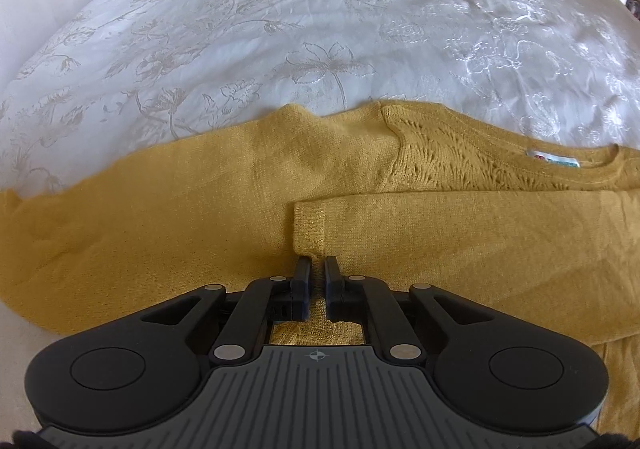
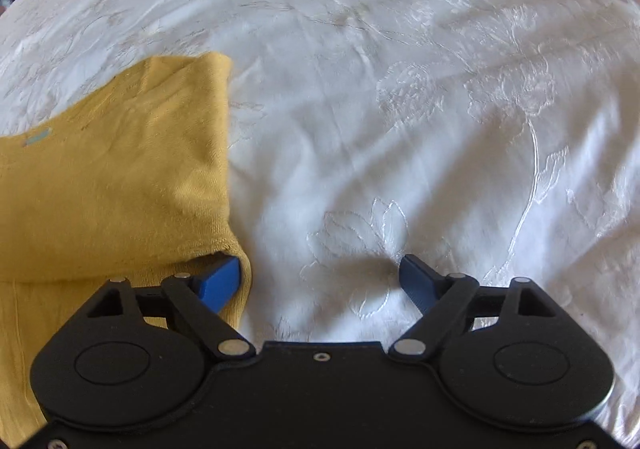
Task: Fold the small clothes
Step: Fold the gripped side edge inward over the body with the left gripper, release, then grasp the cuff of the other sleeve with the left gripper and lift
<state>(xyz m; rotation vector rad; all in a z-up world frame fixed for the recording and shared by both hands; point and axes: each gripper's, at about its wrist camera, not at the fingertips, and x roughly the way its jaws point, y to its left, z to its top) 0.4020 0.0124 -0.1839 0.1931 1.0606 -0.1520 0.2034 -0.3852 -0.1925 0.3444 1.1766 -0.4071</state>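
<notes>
Left wrist view: the left gripper [image 1: 317,263] points steeply down at a mustard-yellow sweater [image 1: 200,217] spread flat on a white embroidered bedspread [image 1: 280,29]. Its jaws stand almost closed, with a narrow slit between the pads. The fingertips [image 1: 303,267] sit at the cuff [image 1: 310,227] of a sleeve folded across the sweater's body; a thin edge of knit appears to lie in the slit, but whether the pads press on it cannot be told. The neckline label [image 1: 554,160] shows at right.

Right wrist view: the right gripper [image 2: 320,273] also tilts steeply down, jaws spread wide, holding nothing. Its left blue pad [image 2: 220,283] overlaps the sweater's [image 2: 120,177] folded edge; the right pad [image 2: 418,281] is over bare bedspread [image 2: 400,109].
</notes>
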